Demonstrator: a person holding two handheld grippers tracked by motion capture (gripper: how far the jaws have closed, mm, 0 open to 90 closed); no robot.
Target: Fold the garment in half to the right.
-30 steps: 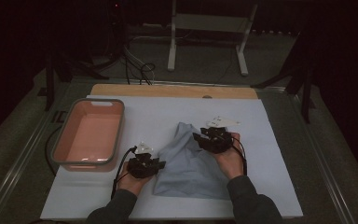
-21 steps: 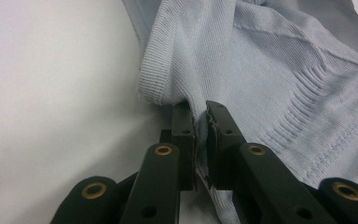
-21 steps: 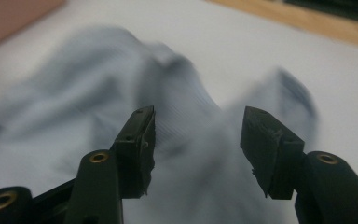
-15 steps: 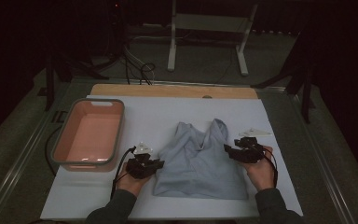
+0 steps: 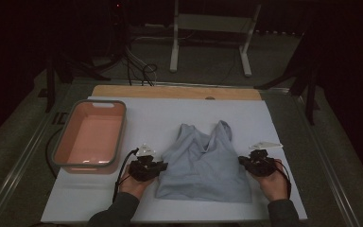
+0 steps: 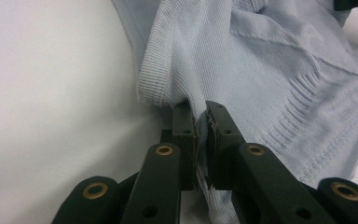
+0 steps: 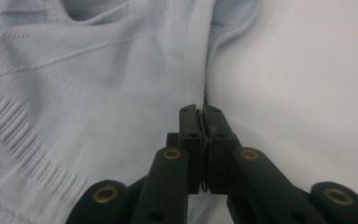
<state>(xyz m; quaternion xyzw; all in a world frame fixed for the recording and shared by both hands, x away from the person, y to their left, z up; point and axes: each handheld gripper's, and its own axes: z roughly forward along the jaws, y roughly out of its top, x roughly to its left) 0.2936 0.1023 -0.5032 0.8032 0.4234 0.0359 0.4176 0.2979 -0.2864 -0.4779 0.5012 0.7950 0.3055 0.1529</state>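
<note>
A: Blue knit top (image 5: 204,166) lies spread on the white sheet (image 5: 283,123) over the bench, straps pointing away from the person, right of the pink tub (image 5: 90,137).

B: What's changed?

A: Right gripper (image 5: 252,162). A second ago it sat over the middle of the bunched top; now it's out at the top's right side edge. The top itself has gone from a heap to mostly flat.

B: Jaws?

A: Right jaws have just been closing. The right gripper view has them clenched on the ribbed side hem (image 7: 194,70), cloth between the pads. Left gripper (image 5: 157,167) hasn't shifted; its jaws pinch the left side edge (image 6: 168,70), fabric bunched up right at the pinch.

B: So both sides are held.

A: Yes, one gripper per side, roughly level with each other below the armholes.

B: Meaning for the work?

A: Looks like the spreading step is done and a two-sided grip is set. My guess is a fold or a lift comes next. Tub is empty, nothing touching it.

B: Risks?

A: Right pinch is thin, just on the hem; could slip if pulled hard. Left grip has more cloth.
</note>
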